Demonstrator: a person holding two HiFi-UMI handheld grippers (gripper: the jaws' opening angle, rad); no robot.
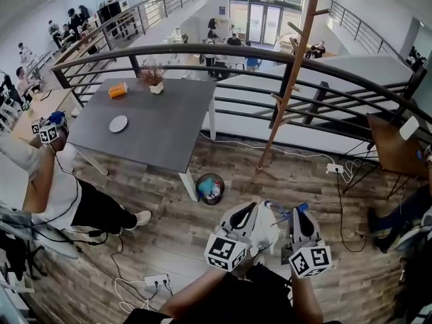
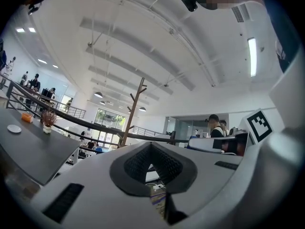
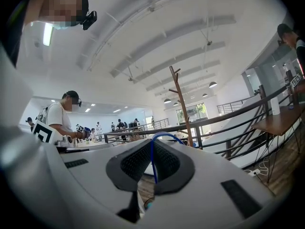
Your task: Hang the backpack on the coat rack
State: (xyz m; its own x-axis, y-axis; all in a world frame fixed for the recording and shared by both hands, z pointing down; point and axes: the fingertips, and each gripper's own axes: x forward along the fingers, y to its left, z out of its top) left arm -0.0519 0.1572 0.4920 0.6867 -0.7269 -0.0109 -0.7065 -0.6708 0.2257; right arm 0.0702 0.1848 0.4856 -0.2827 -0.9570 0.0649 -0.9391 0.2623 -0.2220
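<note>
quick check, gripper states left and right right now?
Left gripper: closed; what it pinches cannot be told.
Right gripper: closed on the blue loop of the backpack.

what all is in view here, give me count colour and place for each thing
backpack: one, white with a blue loop, between the two grippers at the bottom
coat rack: one, brown wood, by the railing, bare
table: one, grey, left of centre
plate: one, white, on the table
plant pot: one, white, table's far edge
orange thing: one, on the table beside the pot
bin: one, black, floor by the table's corner
railing: one, dark, curving behind the table
side table: one, brown, right edge
power strips: two, white, on the floor
other person: one, white top, left edge
left gripper: white, closed, seemingly on the backpack
right gripper: white, closed on the blue loop
</note>
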